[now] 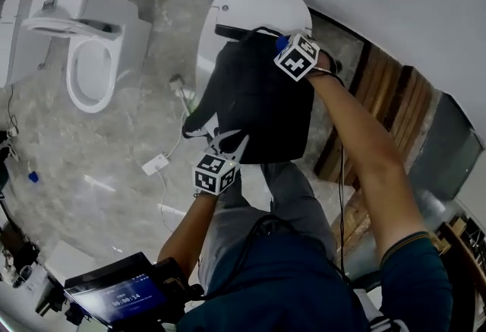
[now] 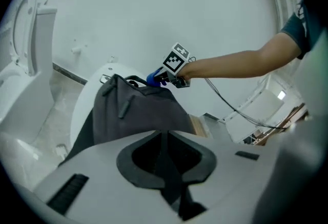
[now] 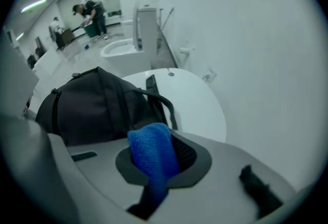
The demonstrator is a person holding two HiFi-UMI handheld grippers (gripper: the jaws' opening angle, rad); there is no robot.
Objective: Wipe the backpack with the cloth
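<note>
A black backpack (image 1: 258,102) stands upright on a round white table (image 1: 258,4). My right gripper (image 1: 288,45) is at the backpack's top, shut on a blue cloth (image 1: 282,42). In the right gripper view the cloth (image 3: 151,151) fills the jaws, with the backpack (image 3: 87,107) and its handle just beyond. My left gripper (image 1: 228,142) is at the backpack's lower edge, and its jaws look shut on the dark fabric (image 2: 166,161). From the left gripper view the backpack (image 2: 133,115) rises ahead, with the right gripper (image 2: 169,77) and cloth (image 2: 154,78) at its top.
A white toilet (image 1: 87,57) stands on the marble floor to the left. A cable and adapter (image 1: 156,165) lie on the floor near the table. Wooden boards (image 1: 380,95) lean at the right. Two people (image 3: 89,13) work far back in the room.
</note>
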